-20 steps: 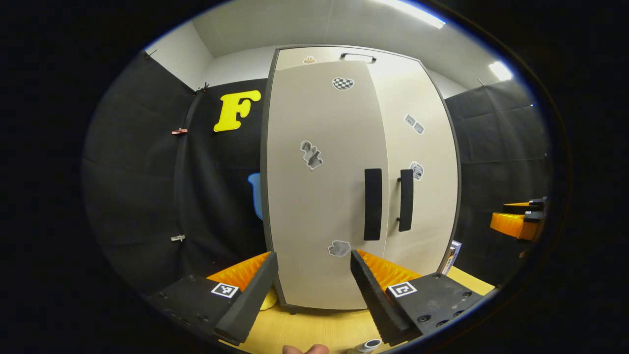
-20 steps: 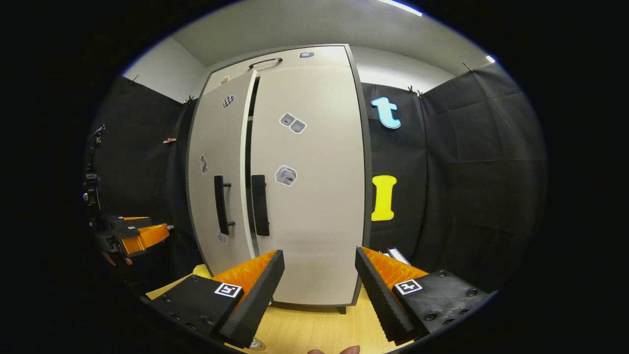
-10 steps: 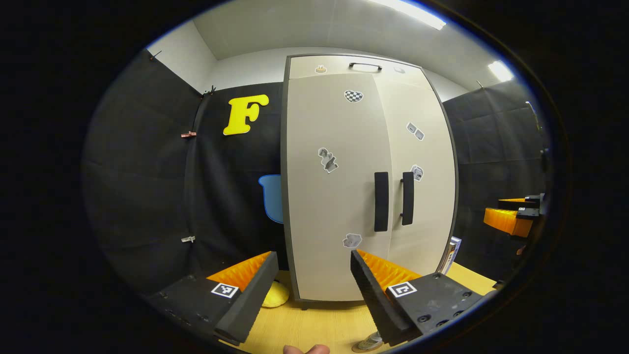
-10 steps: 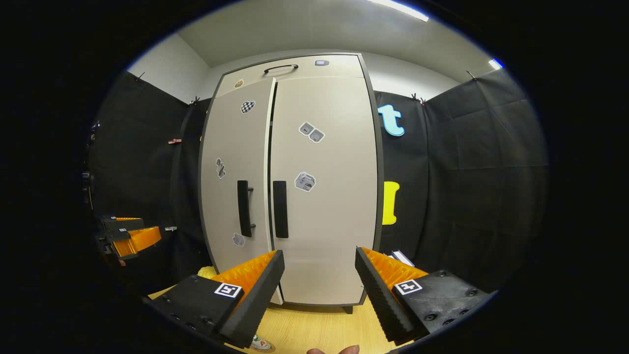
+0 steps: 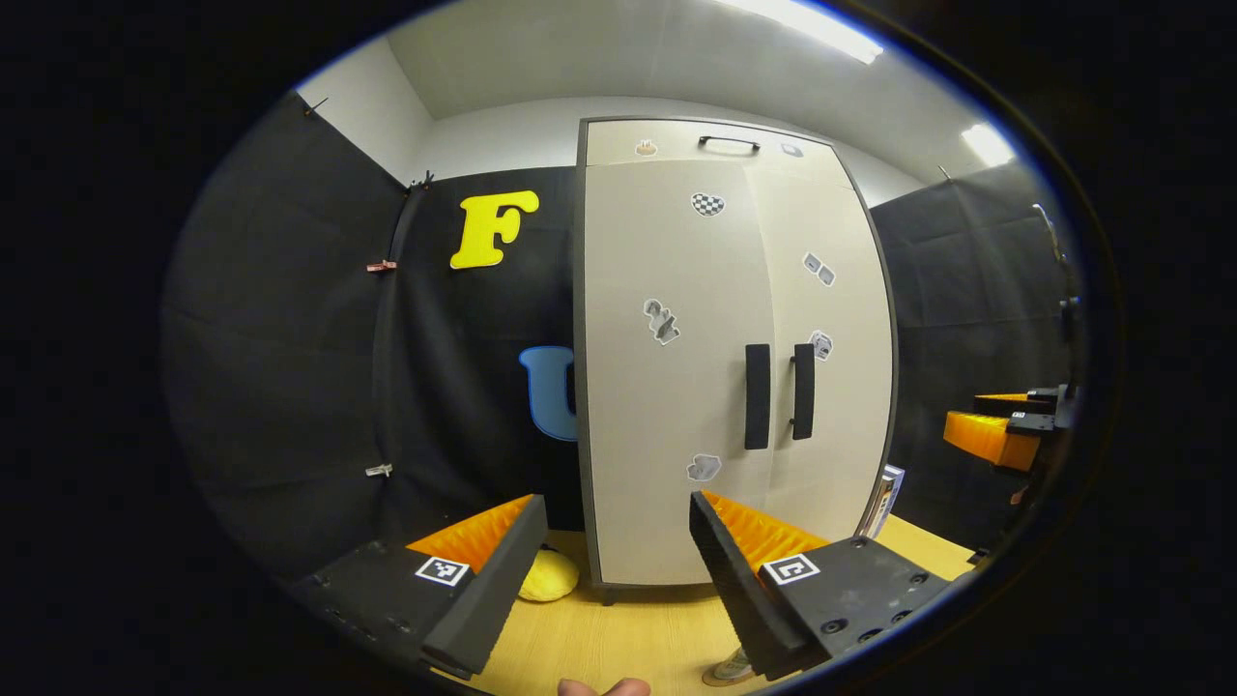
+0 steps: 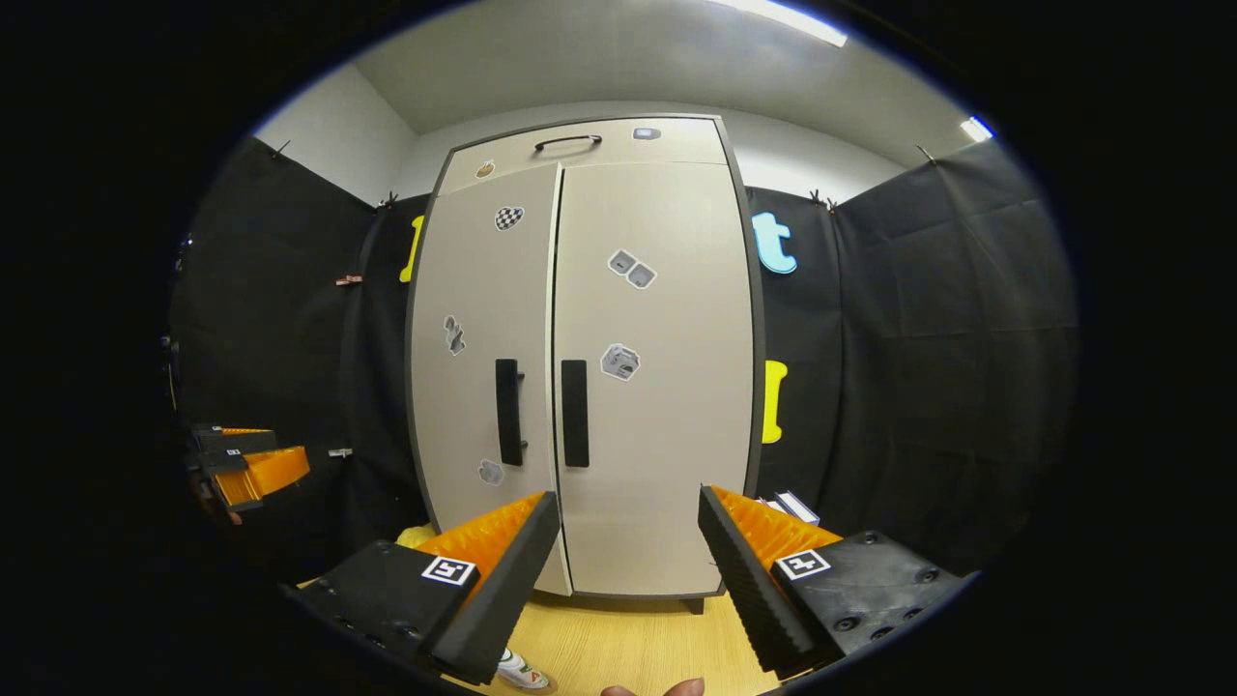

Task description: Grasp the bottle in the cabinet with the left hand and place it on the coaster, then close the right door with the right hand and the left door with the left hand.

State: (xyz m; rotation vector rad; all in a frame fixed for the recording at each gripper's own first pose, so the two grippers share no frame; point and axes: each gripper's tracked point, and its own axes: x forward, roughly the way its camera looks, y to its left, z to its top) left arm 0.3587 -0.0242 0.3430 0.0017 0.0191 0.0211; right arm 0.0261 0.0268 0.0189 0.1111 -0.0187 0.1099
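A recording booth: black cloth walls (image 6: 918, 319), strip ceiling lights (image 5: 812, 21), sticker-marked cabinet (image 6: 580, 367) on wooden table (image 6: 628, 648).

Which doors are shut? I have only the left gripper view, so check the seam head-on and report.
Observer: The right gripper view faces the cabinet nearly square-on. The left door and right door meet along a thin, even seam with no gap showing.
Operator: Now tell me where my left gripper sits, seen from outside.
Observer: The left gripper is off to the cabinet's left, apart from the doors, its fingers apart with nothing between them.
Operator: Report the right gripper's own fingers.
Observer: The right gripper points at the right door without touching it, its fingers apart with nothing between them.
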